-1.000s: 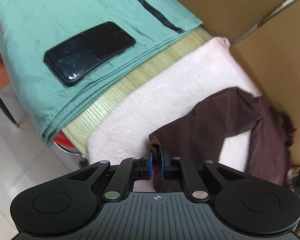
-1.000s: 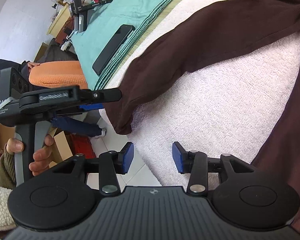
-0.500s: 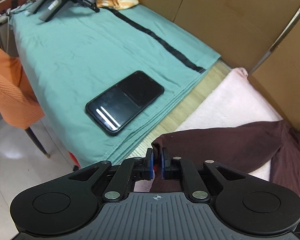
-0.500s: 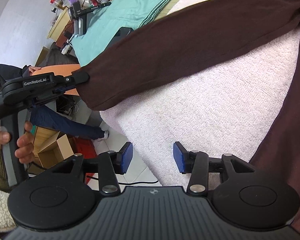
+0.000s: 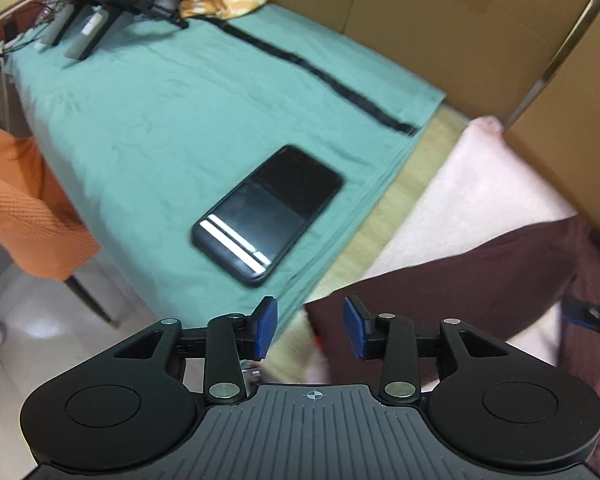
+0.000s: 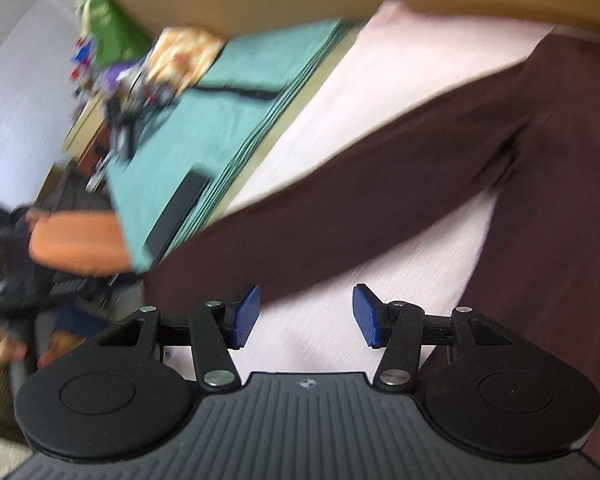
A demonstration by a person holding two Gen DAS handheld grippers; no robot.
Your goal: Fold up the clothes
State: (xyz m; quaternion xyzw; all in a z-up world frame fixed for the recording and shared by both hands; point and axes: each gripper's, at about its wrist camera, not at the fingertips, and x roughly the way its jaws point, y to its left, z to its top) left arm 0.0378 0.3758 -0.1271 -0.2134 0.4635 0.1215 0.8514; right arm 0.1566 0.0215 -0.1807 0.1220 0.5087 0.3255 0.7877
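Brown cardboard panels [image 5: 452, 28] are stood along the far side as a backing wall, with a metal strip [image 5: 560, 52] run diagonally across them. The floor [image 5: 32, 320] is laid in pale glossy tiles, and a bright patch of light is reflected there. An orange chair [image 5: 24, 208] on a thin dark leg [image 5: 92, 300] is set at the left edge. A white wall [image 6: 16, 92] is seen in the right wrist view, blurred. A green sheet [image 5: 172, 120] is spread over the wooden table [image 5: 400, 196].
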